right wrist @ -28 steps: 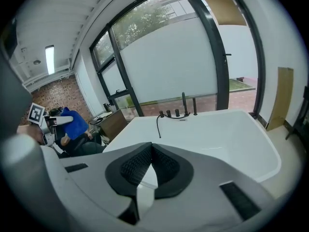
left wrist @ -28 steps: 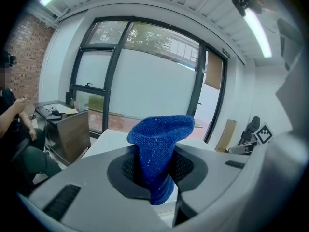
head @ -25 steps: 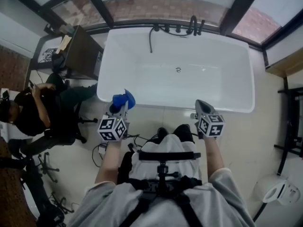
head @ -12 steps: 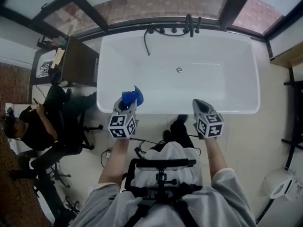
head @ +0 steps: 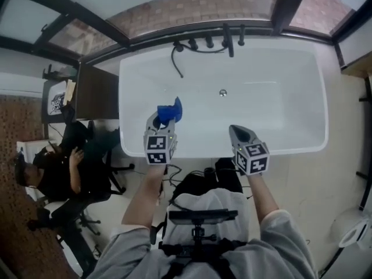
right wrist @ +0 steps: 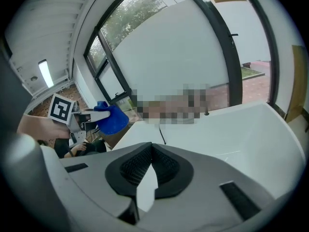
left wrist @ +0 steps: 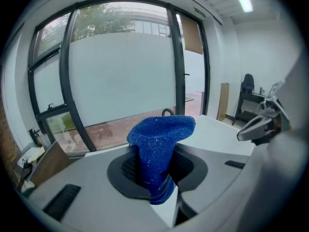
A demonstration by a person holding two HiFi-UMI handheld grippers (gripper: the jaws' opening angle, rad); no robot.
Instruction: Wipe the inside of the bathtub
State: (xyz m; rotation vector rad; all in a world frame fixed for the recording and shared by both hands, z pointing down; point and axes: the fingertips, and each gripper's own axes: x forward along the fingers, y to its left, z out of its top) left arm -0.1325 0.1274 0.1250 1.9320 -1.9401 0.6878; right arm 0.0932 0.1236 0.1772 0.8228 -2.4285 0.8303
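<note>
A white bathtub (head: 133, 92) fills the middle of the head view, with a drain (head: 222, 92) in its floor and dark taps (head: 228, 38) on its far rim. My left gripper (head: 164, 121) is shut on a blue cloth (head: 170, 112), held over the tub's near left part. The cloth (left wrist: 160, 144) sticks up between the jaws in the left gripper view. My right gripper (head: 238, 135) is shut on nothing, above the tub's near rim. In the right gripper view the jaws (right wrist: 148, 170) meet, with the left gripper and the blue cloth (right wrist: 112, 118) to the left.
A dark shower hose (head: 176, 63) hangs into the tub from the far rim. A dark cabinet (head: 96, 92) stands left of the tub. A person in black (head: 55, 173) sits on a chair at the left. Cables (head: 180, 173) lie on the floor by my feet. Windows run behind the tub.
Both grippers have moved forward, from just short of the near rim to over the tub's near edge. The left one still holds the blue cloth.
</note>
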